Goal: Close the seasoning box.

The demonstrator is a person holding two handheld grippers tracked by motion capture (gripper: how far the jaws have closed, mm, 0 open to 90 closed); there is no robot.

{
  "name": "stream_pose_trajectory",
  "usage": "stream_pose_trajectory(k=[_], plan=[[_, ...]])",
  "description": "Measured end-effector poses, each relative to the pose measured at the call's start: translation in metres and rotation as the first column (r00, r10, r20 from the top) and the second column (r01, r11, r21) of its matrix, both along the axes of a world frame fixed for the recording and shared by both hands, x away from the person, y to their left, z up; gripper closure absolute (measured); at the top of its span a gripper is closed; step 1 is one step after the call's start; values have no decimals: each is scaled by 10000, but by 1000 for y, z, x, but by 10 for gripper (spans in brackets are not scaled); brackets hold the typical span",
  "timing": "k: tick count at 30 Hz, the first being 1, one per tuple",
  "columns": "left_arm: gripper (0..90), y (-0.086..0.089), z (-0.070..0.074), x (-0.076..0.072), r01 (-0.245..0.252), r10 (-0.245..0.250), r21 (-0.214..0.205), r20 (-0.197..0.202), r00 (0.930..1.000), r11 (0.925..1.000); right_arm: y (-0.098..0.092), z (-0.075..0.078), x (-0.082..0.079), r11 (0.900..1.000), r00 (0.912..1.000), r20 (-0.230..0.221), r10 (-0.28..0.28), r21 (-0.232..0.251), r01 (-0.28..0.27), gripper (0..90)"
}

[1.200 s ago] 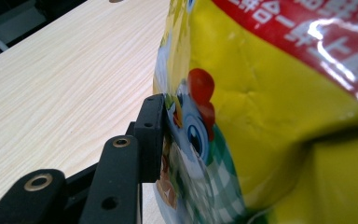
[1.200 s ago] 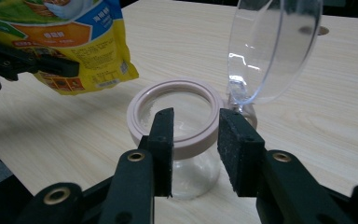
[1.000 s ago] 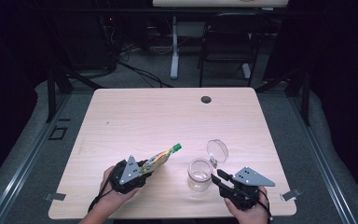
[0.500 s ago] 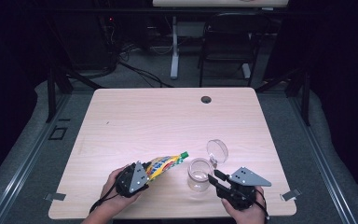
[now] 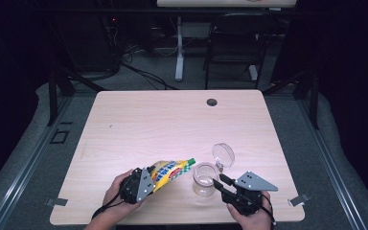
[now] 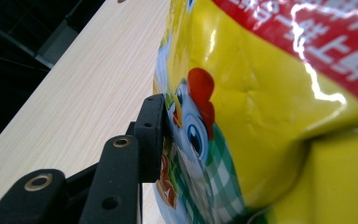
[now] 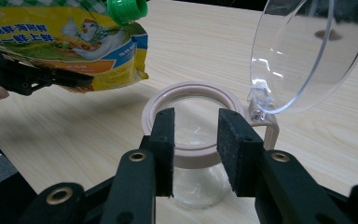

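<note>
The counter (image 5: 172,124) is a pale wooden top with a small dark round hole (image 5: 212,102) near the middle of its far edge. All the work sits close to its near edge.

A yellow pouch (image 5: 168,172) with a green cap (image 5: 190,161) and a printed chicken hangs tilted above the near edge, left of centre, cap end pointing toward the jar. The left claw (image 5: 149,179) holds it by the bottom end; in the left gripper view one black pad (image 6: 153,135) presses flat against the pouch's printed face.

The clear jar (image 5: 204,179) stands upright on the counter just right of the pouch, near the near edge. Its pinkish rim (image 7: 191,123) is open, and its clear hinged lid (image 5: 223,155) is swung up and back on the far right side.

The right claw (image 5: 219,184) is at the jar's near side, its jaws having just been opening. In the right gripper view its pads stand at a middling width in front of the rim, with the jar's neck showing through the gap; they do not press on it.
</note>
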State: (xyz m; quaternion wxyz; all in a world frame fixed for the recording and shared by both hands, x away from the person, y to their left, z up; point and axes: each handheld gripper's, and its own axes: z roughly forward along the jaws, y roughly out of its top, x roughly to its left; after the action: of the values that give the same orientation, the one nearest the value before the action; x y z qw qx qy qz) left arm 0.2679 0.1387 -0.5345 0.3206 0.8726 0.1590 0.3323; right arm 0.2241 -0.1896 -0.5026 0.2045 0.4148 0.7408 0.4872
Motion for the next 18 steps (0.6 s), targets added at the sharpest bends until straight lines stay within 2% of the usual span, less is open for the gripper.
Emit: stream_pose_trajectory(k=[10,18], plan=[[618,-1,0,-1,-45,41,209,216,9998,9998,-1,0,0,10000,10000,33,-16,-2,16,670],[618,0,1,-1,-177,174,137,272,9995,9997,-2,1,1,10000,10000,66,-48,50,47,666]])
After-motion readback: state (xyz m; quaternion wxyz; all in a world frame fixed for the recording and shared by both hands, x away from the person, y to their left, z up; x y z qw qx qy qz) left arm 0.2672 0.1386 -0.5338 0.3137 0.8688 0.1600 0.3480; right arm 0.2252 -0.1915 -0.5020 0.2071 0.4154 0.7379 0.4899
